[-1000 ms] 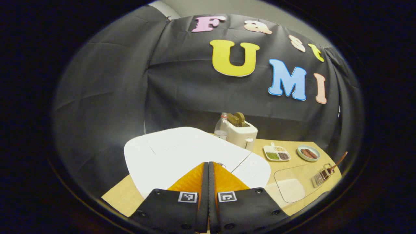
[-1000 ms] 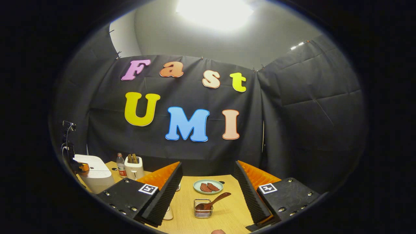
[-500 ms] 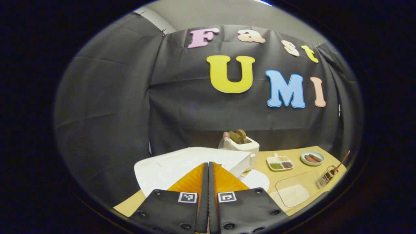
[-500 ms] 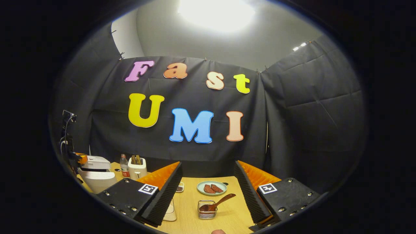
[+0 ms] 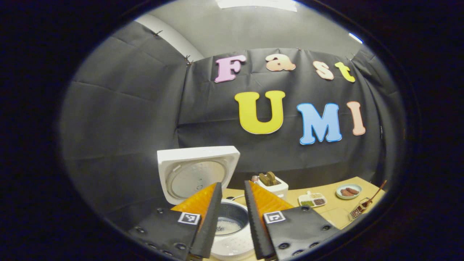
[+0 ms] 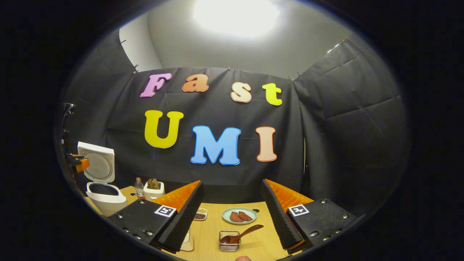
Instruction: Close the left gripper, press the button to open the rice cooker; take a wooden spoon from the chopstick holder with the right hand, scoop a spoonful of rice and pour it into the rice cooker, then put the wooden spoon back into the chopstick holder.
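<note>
On a wooden table [image 6: 253,243], the rice cooker [image 5: 203,174] stands lid-up — left gripper [image 5: 232,214] slightly parted above it, right gripper [image 6: 232,214] wide open near the spoon [image 6: 241,234].

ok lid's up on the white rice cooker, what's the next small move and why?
Probably the right gripper should dip forward onto the brown wooden spoon. The white rice cooker already stands open, its lid upright. The spoon rests in the wire chopstick holder, just ahead of the open jaws.
</note>
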`<state>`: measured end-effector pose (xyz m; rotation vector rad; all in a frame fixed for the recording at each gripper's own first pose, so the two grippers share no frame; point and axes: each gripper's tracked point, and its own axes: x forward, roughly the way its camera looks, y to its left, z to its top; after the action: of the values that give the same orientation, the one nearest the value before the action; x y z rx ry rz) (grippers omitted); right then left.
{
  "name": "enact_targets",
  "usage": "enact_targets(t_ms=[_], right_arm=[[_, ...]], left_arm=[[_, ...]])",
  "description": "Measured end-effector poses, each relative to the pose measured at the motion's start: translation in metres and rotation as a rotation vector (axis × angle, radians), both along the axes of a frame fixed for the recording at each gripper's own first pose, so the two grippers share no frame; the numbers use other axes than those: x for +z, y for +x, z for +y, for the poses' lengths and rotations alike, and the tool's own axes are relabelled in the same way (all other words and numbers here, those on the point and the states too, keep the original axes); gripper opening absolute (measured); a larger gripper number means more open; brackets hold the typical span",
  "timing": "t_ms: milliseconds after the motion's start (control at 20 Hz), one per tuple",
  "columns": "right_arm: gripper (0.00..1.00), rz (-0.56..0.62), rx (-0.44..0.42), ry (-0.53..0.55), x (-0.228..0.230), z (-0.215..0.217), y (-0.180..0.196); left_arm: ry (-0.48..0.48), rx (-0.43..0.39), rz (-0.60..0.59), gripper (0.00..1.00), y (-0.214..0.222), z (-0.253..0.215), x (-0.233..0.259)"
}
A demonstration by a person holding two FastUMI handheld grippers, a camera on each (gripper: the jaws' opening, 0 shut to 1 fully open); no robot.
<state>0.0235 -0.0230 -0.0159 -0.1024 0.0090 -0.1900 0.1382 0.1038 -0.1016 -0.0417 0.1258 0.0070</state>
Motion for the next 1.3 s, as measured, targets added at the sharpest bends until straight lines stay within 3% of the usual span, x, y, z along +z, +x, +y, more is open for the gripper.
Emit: enact_targets(t_ms=[150, 200, 600, 1300], right_arm=[[0.97, 0.009, 0.001, 0.018, -0.008, -0.018, 0.008], [0.97, 0.013, -0.004, 0.021, -0.012, -0.025, 0.01], [0.97, 0.067, 0.013, 0.078, -0.063, -0.064, 0.036], [0.97, 0.284, -0.023, 0.266, -0.196, -0.096, 0.073]], left_arm=[[-0.03, -0.005, -0.043, 0.95, -0.02, -0.022, 0.027], [-0.035, -0.005, -0.052, 0.97, -0.029, -0.029, 0.033], [-0.046, -0.027, -0.1, 0.97, -0.074, -0.073, 0.075], [0.024, 0.016, -0.115, 0.97, -0.11, -0.078, 0.112]])
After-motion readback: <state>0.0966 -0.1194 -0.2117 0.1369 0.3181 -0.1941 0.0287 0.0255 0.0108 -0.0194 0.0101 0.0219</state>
